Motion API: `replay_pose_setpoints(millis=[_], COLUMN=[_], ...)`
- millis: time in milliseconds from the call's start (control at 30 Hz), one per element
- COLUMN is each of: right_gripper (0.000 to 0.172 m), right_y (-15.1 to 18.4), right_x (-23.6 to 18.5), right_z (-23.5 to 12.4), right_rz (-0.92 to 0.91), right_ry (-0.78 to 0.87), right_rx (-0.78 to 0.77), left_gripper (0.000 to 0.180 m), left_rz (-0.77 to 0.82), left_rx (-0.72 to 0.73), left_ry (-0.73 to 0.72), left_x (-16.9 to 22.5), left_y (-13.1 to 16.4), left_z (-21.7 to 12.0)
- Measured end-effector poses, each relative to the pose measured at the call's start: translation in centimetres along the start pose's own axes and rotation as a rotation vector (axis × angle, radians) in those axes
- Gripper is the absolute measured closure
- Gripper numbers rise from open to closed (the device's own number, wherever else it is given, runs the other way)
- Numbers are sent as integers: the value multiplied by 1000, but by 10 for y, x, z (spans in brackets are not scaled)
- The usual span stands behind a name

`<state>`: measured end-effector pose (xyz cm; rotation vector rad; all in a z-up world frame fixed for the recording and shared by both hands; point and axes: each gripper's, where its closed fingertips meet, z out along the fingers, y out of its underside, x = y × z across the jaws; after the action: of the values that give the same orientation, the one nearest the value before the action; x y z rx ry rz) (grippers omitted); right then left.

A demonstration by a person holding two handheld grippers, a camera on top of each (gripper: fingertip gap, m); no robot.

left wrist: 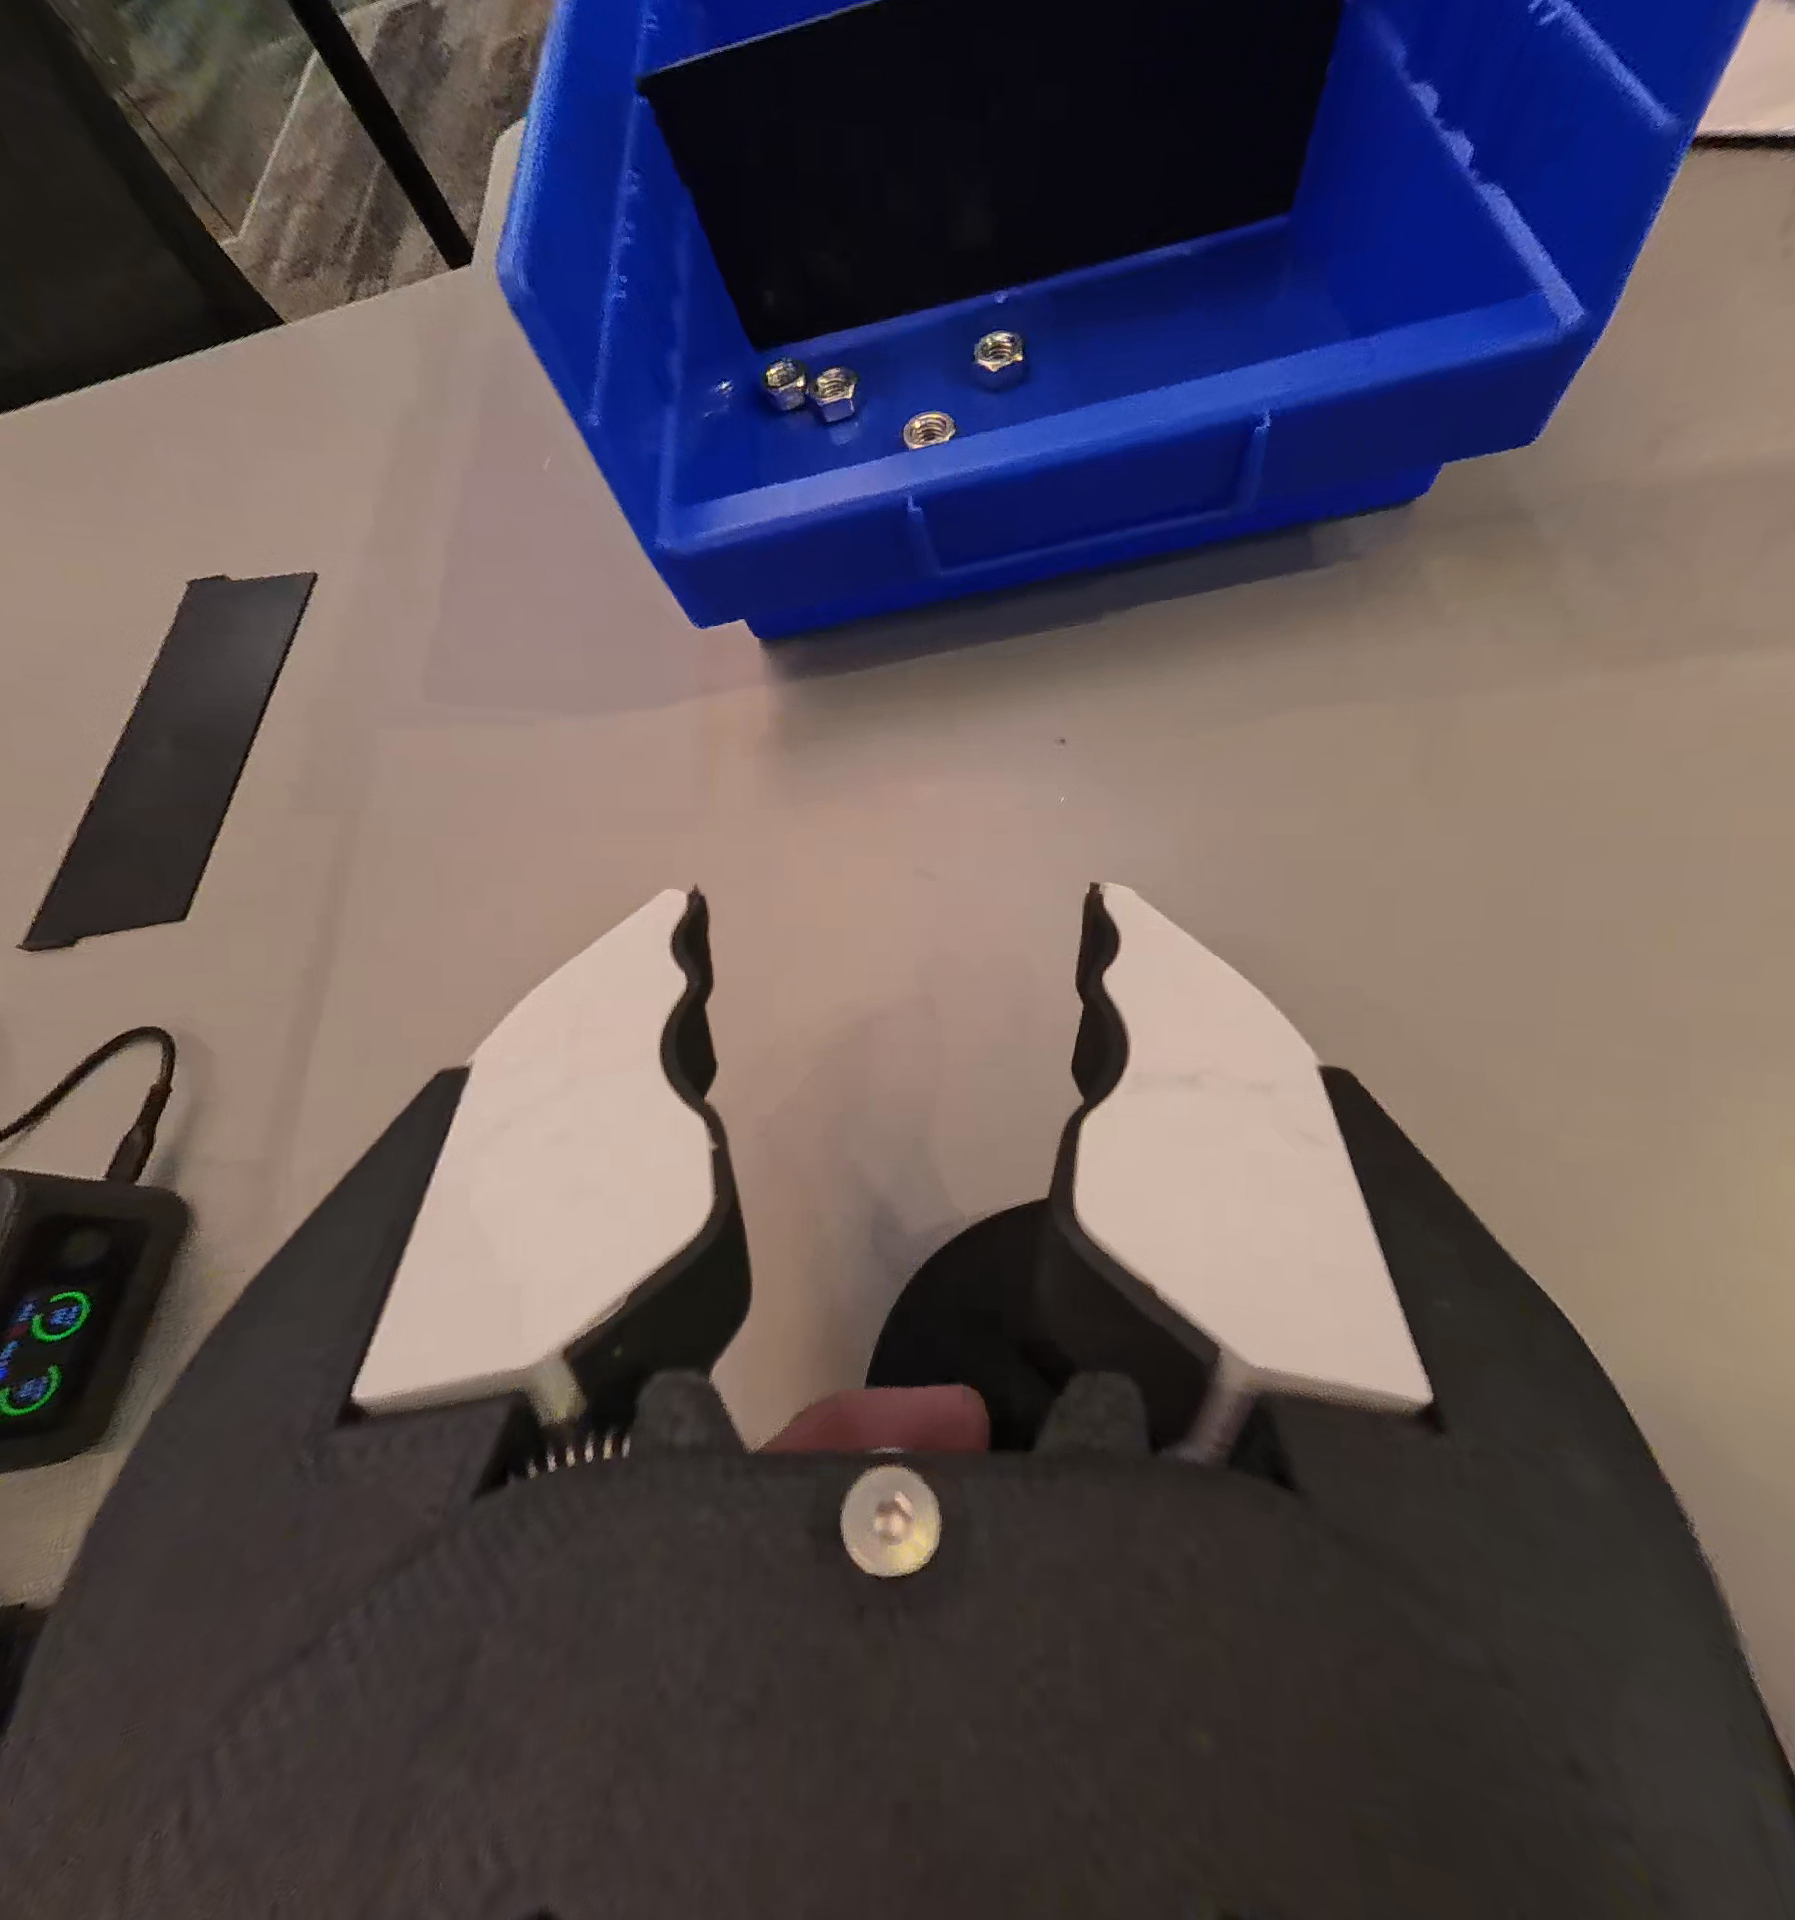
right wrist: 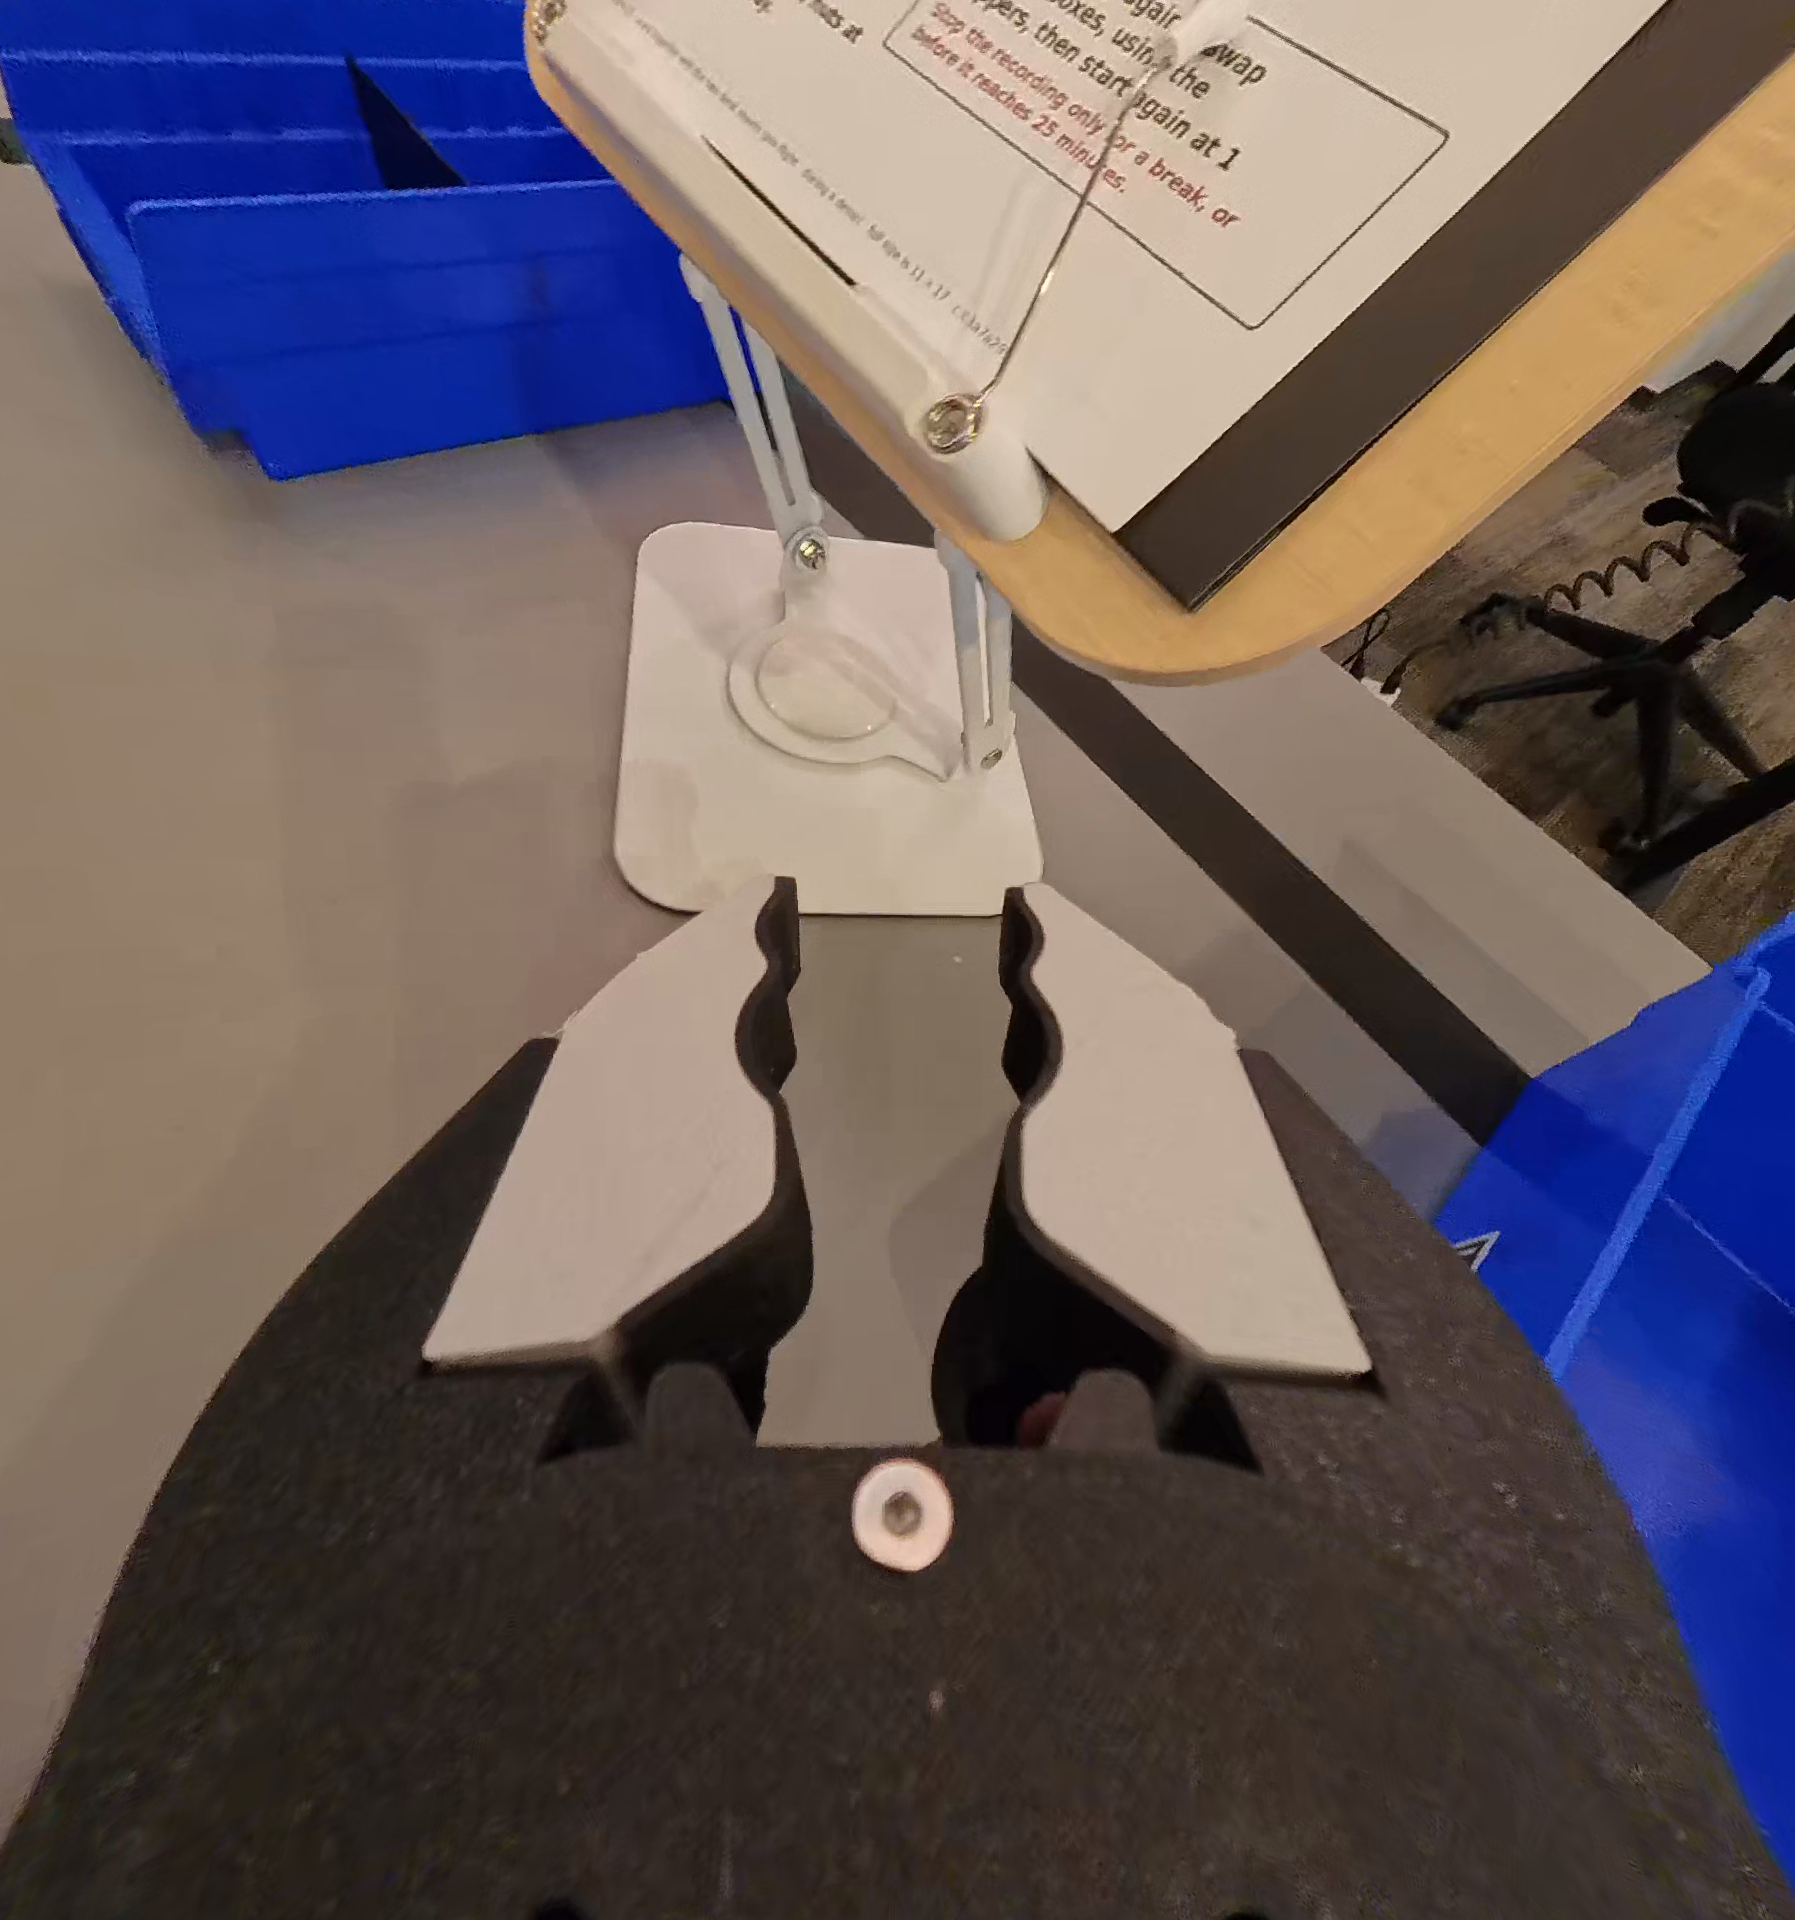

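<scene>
- Nearest the lens in the left wrist view, the left tongs stand spread wide, white fingers with wavy black pads holding nothing, only bare grey bench between them.
- Ahead of them, apart from the tips, sits a blue plastic storage bin with a black divider panel upright inside; four small silver hex nuts lie loose on its floor in front of the panel.
- A flat black rectangular strip lies on the bench to the left, and a small black device with a lit screen sits at the left edge with a dark cable.
- The right tongs are partly spread and empty too, hovering just short of the white base plate of a wooden reading stand that carries a printed sheet.
- More blue bins stand far left, and another blue bin lies close on the right.
- As a judgement: small nuts suit a tip pinch, squared to the flats, clear of the bin wall.
</scene>
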<state>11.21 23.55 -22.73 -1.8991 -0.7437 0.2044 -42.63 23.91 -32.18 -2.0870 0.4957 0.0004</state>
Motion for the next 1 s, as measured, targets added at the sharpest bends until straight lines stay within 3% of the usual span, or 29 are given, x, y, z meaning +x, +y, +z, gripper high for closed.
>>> replay_pose_setpoints(millis=[167,233,367,567,667,733,767,833,867,1000], right_gripper=[137,137,137,144,145,146,147,147,147,147], right_y=[-3,-2,-6,-20,-21,-21,-21,-19,-18,-13], right_x=[14,18,25,50,66,69,65,56,52,41], right_z=[21,28,35,32,30,29,29,31,34,48], right_rz=[33,46,40,27,73,69,54,-6,-31,-39], right_ry=[-3,-6,3,72,107,129,127,135,132,91], right_rx=[47,41,62,176,224,244,244,221,203,199], left_gripper=[113,108,116,114,118,125,120,140,140,146], left_rz=[-118,-86,-160,115,258,445,507,663,713,780], left_rx=[-50,-108,39,304,276,193,130,51,-9,-289], left_ry=[104,88,72,117,191,235,250,351,334,425], left_x=[21,37,39,40,45,46,43,47,40,30], left_y=[5,8,-20,-161,-219,-236,-240,-238,-236,-212], left_z=[5,9,1,6,46,87,109,143,162,219])
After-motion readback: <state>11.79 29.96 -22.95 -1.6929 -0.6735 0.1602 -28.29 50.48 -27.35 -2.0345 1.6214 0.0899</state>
